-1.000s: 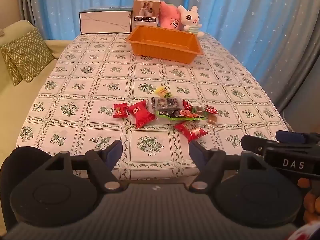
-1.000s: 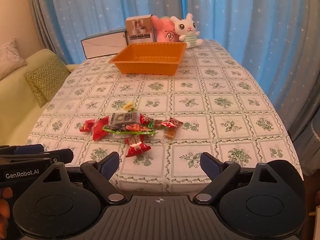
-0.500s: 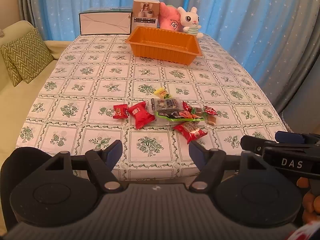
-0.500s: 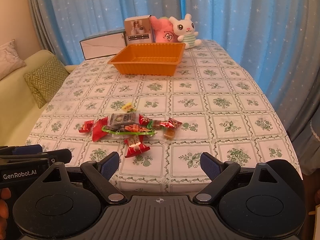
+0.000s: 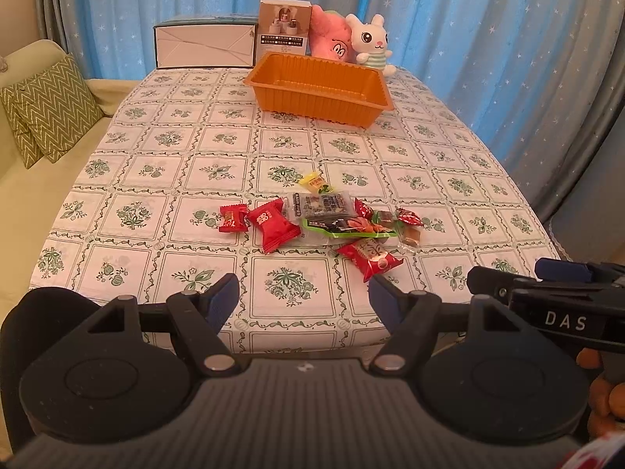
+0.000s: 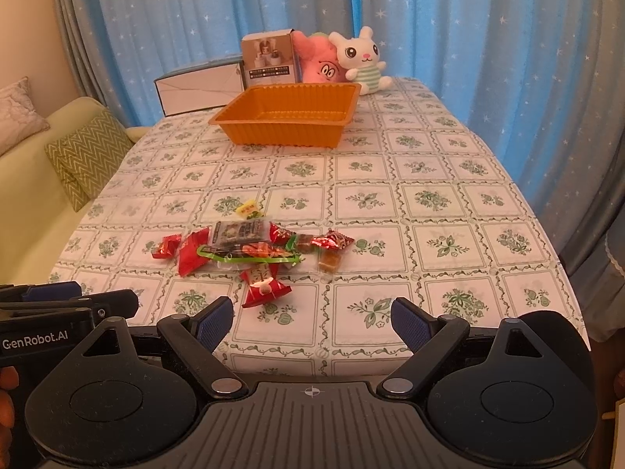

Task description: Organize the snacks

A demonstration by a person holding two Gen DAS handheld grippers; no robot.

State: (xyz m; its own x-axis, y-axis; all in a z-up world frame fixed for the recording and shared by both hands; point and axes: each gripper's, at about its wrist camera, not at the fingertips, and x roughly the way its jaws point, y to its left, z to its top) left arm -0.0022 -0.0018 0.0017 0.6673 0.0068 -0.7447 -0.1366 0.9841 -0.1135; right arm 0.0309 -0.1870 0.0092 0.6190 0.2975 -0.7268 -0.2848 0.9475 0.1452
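A heap of wrapped snacks (image 5: 332, 222) lies on the near half of the table, with red packets (image 5: 273, 224), a dark packet (image 5: 318, 203) and a green-edged pack (image 5: 351, 230). The heap also shows in the right wrist view (image 6: 250, 246). An empty orange tray (image 5: 318, 92) stands at the far end, also in the right wrist view (image 6: 289, 117). My left gripper (image 5: 302, 305) is open and empty at the near table edge. My right gripper (image 6: 312, 320) is open and empty, also short of the heap.
A white box (image 5: 203, 45), a small carton (image 5: 283, 27) and two plush toys (image 5: 369, 45) stand behind the tray. A sofa with a zigzag cushion (image 5: 50, 109) is at the left. Blue curtains (image 5: 488, 39) hang behind and to the right.
Both views have shifted slightly, so the table appears a little lower in the frames. The snacks and tray have not moved. Both grippers stay open.
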